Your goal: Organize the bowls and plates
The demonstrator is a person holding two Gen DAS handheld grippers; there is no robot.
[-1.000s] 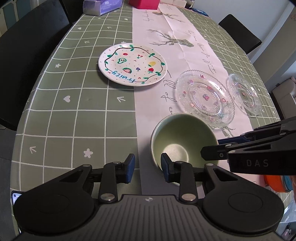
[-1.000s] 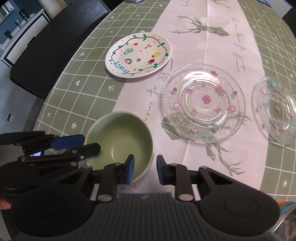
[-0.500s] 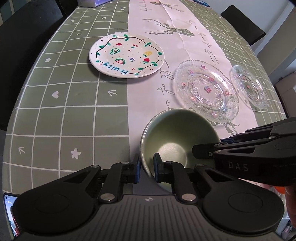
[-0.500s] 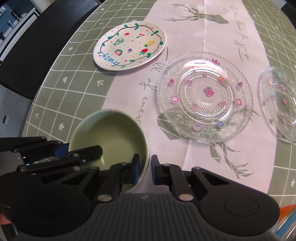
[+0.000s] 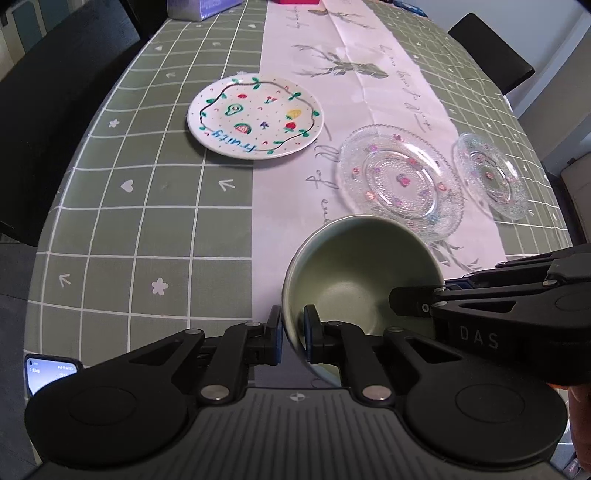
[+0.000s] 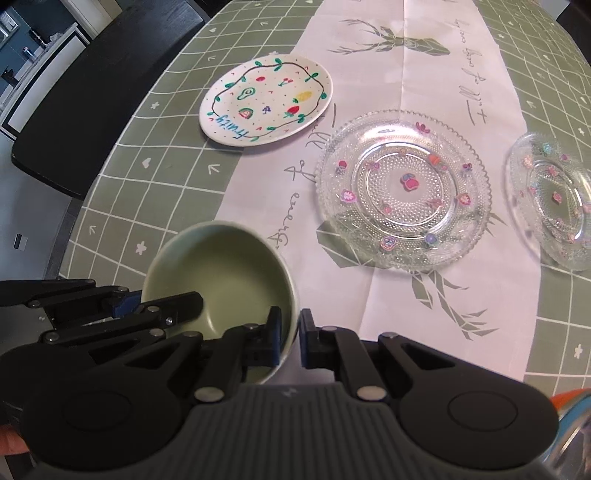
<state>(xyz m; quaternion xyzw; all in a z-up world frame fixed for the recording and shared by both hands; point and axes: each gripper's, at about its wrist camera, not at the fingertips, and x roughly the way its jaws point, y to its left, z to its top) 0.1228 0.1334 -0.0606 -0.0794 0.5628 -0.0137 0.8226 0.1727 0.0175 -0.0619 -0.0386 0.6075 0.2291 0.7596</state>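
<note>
A pale green bowl (image 5: 354,273) is held off the table by both grippers. My left gripper (image 5: 291,334) is shut on its left rim. My right gripper (image 6: 288,334) is shut on its right rim; the bowl (image 6: 218,273) shows in the right wrist view too. Beyond it on the table lie a white fruit-painted plate (image 5: 255,116), a large clear glass plate (image 5: 400,181) and a smaller glass plate (image 5: 493,175). The same white plate (image 6: 266,99), large glass plate (image 6: 404,188) and small glass plate (image 6: 554,199) show in the right wrist view.
The table has a green checked cloth (image 5: 147,206) and a white deer-print runner (image 5: 351,74). A phone (image 5: 51,371) lies at the near left edge. Dark chairs (image 5: 491,51) stand around. A purple box (image 5: 203,7) sits at the far end.
Both grippers closed on the bowl's rim, from open a second ago. The bowl has come up off the table and tilted slightly.
</note>
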